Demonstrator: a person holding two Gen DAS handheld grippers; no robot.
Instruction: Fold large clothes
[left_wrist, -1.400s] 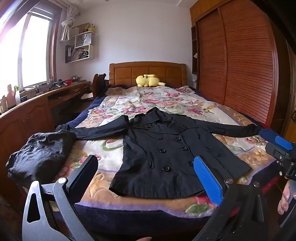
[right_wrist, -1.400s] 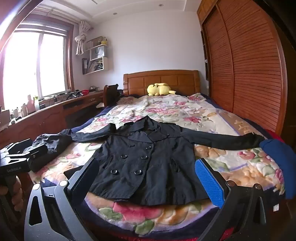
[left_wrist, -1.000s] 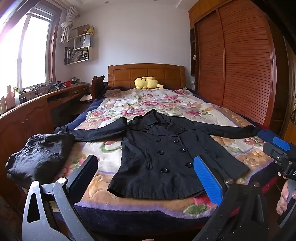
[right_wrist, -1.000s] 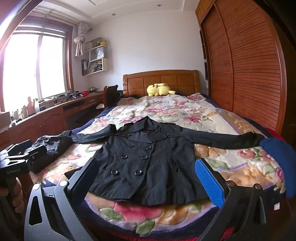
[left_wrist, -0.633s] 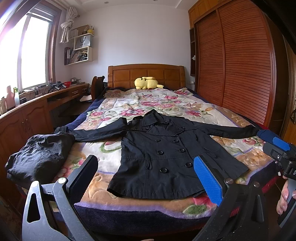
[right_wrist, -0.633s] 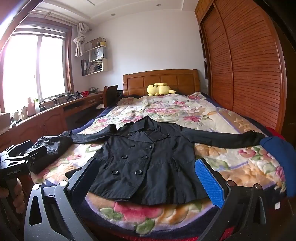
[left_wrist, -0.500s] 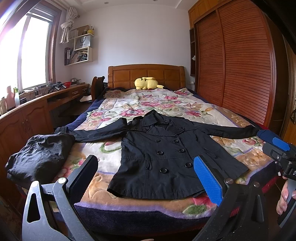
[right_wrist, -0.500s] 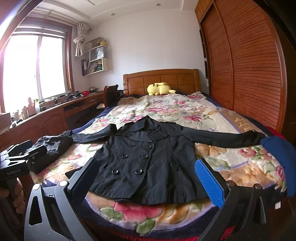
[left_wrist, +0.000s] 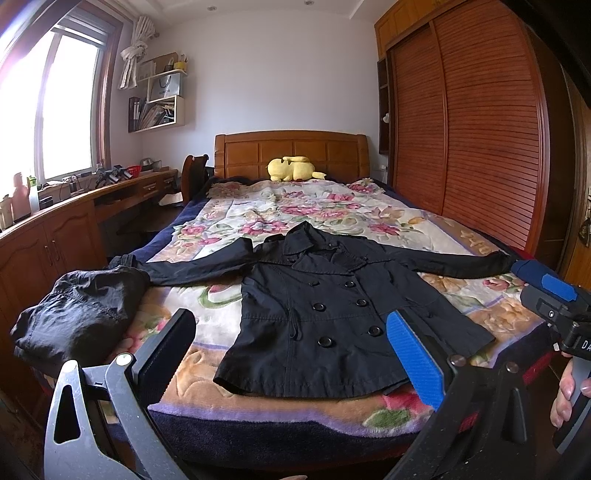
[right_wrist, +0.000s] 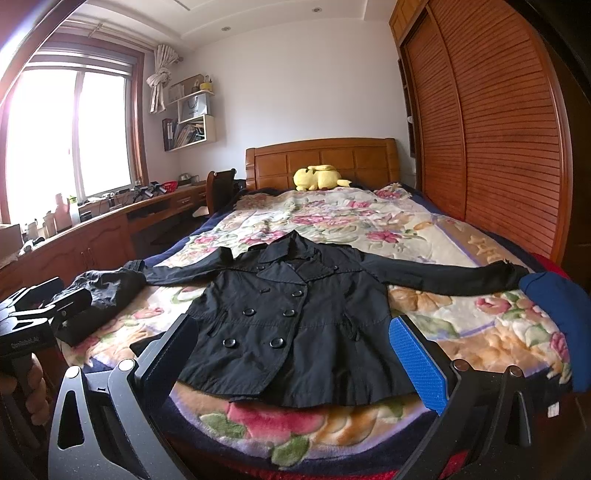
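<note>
A black double-breasted coat (left_wrist: 332, 299) (right_wrist: 291, 314) lies flat, front up, on the floral bedspread (left_wrist: 295, 206) (right_wrist: 351, 218), both sleeves spread out sideways and its hem near the foot of the bed. My left gripper (left_wrist: 291, 343) hangs open before the foot of the bed, short of the hem, nothing between its fingers. My right gripper (right_wrist: 295, 350) is open too, just in front of the hem. Each gripper shows at the edge of the other's view, held by a hand.
A bundled black garment (left_wrist: 81, 306) (right_wrist: 107, 291) sits at the bed's left corner, a blue garment (right_wrist: 557, 310) at the right edge. A yellow plush toy (left_wrist: 293, 169) rests by the headboard. A wooden desk (left_wrist: 55, 225) runs along the left, a slatted wardrobe (left_wrist: 480, 129) along the right.
Both views have shifted only slightly; the coat sits a touch lower in the left wrist view. Both grippers stay open and the coat has not moved.
</note>
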